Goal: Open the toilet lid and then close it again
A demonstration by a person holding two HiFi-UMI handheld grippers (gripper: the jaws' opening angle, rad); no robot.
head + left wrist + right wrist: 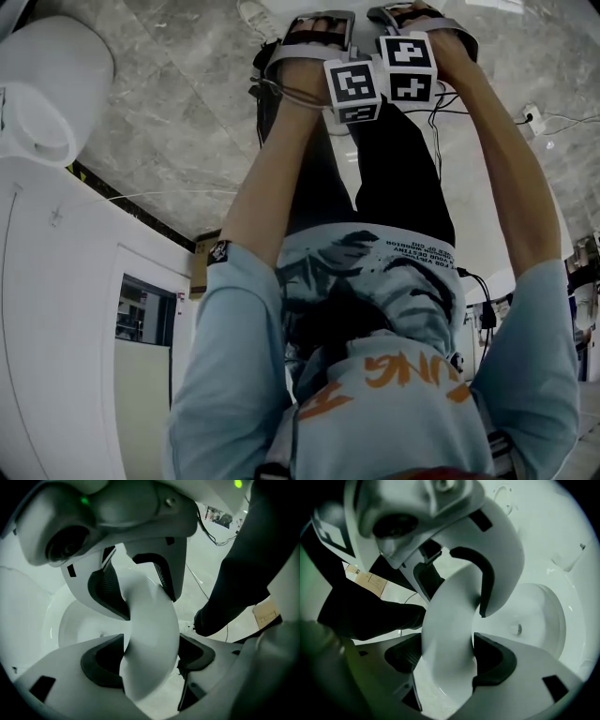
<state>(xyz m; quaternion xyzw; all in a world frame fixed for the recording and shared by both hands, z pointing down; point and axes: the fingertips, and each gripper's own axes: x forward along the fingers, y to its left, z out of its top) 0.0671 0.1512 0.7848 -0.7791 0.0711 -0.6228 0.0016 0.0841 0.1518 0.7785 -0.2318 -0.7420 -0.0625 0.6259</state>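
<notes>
Glossy white curved lid (pixel 151 667), rim clamped – L gripper (pixel 147 625), R gripper (pixel 459 630)

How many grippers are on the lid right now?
2. The left gripper has the lid between its jaws, pads against it. The right gripper grips the lid likewise. Neither is hidden.

The head view looks steeply down from above; both gripper views face down, very near, sharing the toilet lid (pixel 150 625) and bowl (pixel 79 625).
</notes>
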